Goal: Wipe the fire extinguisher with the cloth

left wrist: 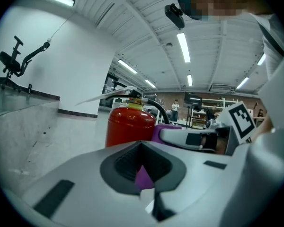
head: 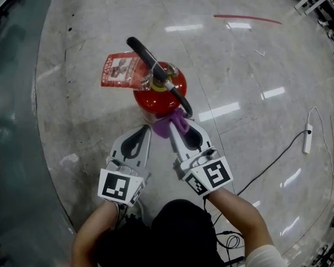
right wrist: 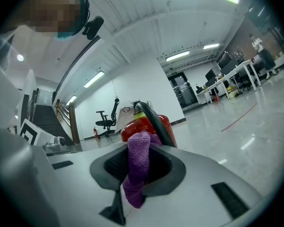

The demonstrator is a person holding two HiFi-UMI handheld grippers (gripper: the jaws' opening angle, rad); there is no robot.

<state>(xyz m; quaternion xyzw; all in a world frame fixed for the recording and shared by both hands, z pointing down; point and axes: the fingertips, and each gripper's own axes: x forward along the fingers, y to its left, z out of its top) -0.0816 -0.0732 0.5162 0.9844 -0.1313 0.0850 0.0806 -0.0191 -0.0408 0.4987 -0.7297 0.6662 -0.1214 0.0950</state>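
The fire extinguisher (head: 157, 90) stands upright on the shiny floor (head: 245, 60), directly in front of the person. Its black hose (head: 156, 65) runs across the top of it, and a red tag (head: 118, 70) hangs out to the left. Nothing supports it but its own base, so I judge that a strong push from one side could tip it.

The right tongs (head: 183, 124) are closed on the purple cloth (head: 168, 125). In the right gripper view the cloth passes through the slot between the two jaws. One fold stands out in front and a tail hangs out behind. The front fold is against the near side of the red cylinder, or just beside it, under the lower end of the hose. Held this way, only the soft cloth meets the paint and not the hard jaws, which is what wiping needs.

The left tongs (head: 146, 128) are just to the left of the cloth, close to the cylinder, and their jaws are together. A small purple strip shows in the slot between them. They seem to pinch an edge of the cloth, but I cannot be sure of it. If so, the reason is probably to keep the cloth spread between the two tools.

The wiping seems to be at the near side only. The far side and the top by the hose look harder to reach from here.
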